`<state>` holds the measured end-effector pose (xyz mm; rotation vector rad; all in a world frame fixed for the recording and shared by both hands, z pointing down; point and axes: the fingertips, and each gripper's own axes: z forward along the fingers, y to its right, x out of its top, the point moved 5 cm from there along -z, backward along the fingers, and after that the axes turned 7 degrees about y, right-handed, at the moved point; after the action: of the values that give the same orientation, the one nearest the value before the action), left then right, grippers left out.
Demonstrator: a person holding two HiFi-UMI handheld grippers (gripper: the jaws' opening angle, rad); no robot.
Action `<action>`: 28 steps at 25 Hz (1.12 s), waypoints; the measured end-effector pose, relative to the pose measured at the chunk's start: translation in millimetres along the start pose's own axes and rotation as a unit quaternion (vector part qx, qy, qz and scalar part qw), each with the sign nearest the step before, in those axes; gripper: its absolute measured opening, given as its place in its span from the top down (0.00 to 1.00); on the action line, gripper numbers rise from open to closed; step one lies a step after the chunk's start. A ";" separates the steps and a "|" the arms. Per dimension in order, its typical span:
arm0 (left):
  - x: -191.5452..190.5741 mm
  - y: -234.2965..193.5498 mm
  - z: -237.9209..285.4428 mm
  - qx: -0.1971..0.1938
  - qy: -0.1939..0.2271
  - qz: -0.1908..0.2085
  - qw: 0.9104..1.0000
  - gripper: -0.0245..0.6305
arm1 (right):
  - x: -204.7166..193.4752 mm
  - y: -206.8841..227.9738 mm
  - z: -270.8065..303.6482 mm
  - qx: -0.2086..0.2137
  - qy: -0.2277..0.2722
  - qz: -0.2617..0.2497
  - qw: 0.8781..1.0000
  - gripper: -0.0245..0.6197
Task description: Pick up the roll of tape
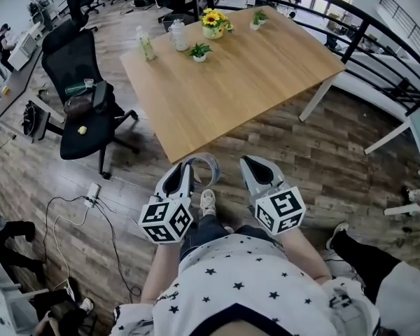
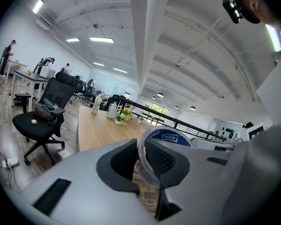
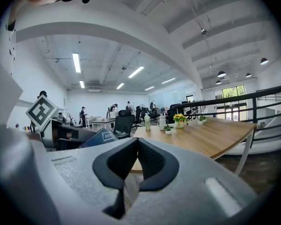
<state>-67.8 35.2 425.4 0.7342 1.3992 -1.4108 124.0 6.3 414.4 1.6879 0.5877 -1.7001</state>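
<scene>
The left gripper [image 1: 184, 170] is squeezing the thin edge of the round, see-through roll of tape [image 1: 208, 162] with a blue label. The roll is up in the air in front of the person, not on the light wooden bench [image 1: 266, 82]. The right gripper [image 1: 255, 166] is closed with nothing in it. Only a little bit of the roll is pinched. I think a shaky hand could make it slip and fall to the brown wooden floor [image 1: 322, 159].

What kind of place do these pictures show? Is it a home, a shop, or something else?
Most likely an open-plan office. A black swivel chair stands beside a large wooden table, desks with people working at them fill the background, and a black railing runs behind the table.
</scene>
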 end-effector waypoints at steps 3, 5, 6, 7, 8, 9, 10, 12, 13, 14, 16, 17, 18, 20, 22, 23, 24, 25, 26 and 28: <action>-1.5 1.5 -8.2 0.000 0.001 0.001 1.000 0.88 | -1.1 -5.9 -5.1 0.002 0.001 -0.002 1.000 0.95; -2.2 0.8 -10.9 -0.001 0.003 0.001 1.000 0.88 | -2.2 -8.0 -6.0 0.001 0.001 -0.006 1.000 0.95; -2.6 0.2 -11.7 -0.001 0.003 0.001 1.000 0.88 | -2.9 -8.9 -6.1 0.001 0.000 -0.009 1.000 0.95; -2.9 -0.4 -12.5 -0.001 0.004 0.001 1.000 0.88 | -3.4 -9.8 -6.3 0.000 -0.001 -0.011 1.000 0.95; -3.0 -0.9 -13.2 -0.001 0.004 0.002 1.000 0.88 | -3.8 -10.5 -6.6 -0.002 -0.002 -0.013 1.000 0.95; -3.0 -1.1 -13.7 -0.002 0.005 0.002 1.000 0.88 | -3.9 -11.0 -7.1 -0.003 -0.002 -0.015 1.000 0.95; -3.0 -1.2 -13.9 -0.002 0.005 0.003 1.000 0.88 | -4.1 -11.1 -7.6 -0.004 -0.002 -0.017 1.000 0.95; -2.9 -1.5 -13.5 -0.001 0.005 0.003 1.000 0.88 | -4.4 -10.7 -8.3 -0.005 -0.002 -0.017 1.000 0.95; -2.8 -1.9 -13.3 -0.001 0.004 0.003 1.000 0.88 | -4.5 -10.7 -8.5 -0.005 -0.002 -0.016 1.000 0.95; -2.6 -2.4 -13.3 -0.001 0.004 0.003 1.000 0.88 | -4.6 -10.9 -8.5 -0.005 -0.003 -0.016 1.000 0.95; -2.4 -3.5 -13.7 -0.001 0.003 0.003 1.000 0.88 | -4.4 -11.6 -8.4 -0.005 -0.003 -0.016 1.000 0.95; -2.7 -3.8 -13.7 -0.002 0.003 0.004 1.000 0.88 | -4.4 -11.6 -8.5 -0.005 -0.002 -0.017 1.000 0.95; -3.2 -4.0 -13.3 -0.002 0.003 0.004 1.000 0.88 | -4.5 -11.1 -8.6 -0.005 -0.002 -0.017 1.000 0.95; -4.0 -4.6 -11.7 -0.002 0.001 0.006 1.000 0.88 | -4.7 -9.7 -8.0 -0.006 -0.002 -0.017 1.000 0.95; -4.1 -5.5 -10.0 -0.003 -0.001 0.008 1.000 0.88 | -4.6 -8.7 -6.8 -0.007 -0.002 -0.018 1.000 0.95; -3.8 -5.8 -9.5 -0.003 -0.001 0.009 1.000 0.88 | -4.4 -8.5 -6.4 -0.007 -0.002 -0.018 1.000 0.95; -3.4 -6.0 -9.1 -0.003 -0.002 0.010 1.000 0.88 | -4.1 -8.4 -6.0 -0.007 -0.002 -0.018 1.000 0.95; -2.7 -6.1 -8.7 -0.004 -0.002 0.010 1.000 0.88 | -3.4 -8.3 -5.6 -0.007 -0.002 -0.018 1.000 0.95; -2.1 -6.3 -8.3 -0.004 -0.003 0.010 1.000 0.88 | -2.6 -8.3 -5.0 -0.007 -0.002 -0.018 1.000 0.95; -1.0 -6.8 -6.9 -0.003 -0.004 0.010 1.000 0.88 | -1.2 -7.9 -3.8 -0.007 -0.001 -0.018 1.000 0.95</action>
<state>-75.2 41.1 427.7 0.7356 1.3862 -1.3912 120.9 14.6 414.3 1.6745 0.6312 -1.7200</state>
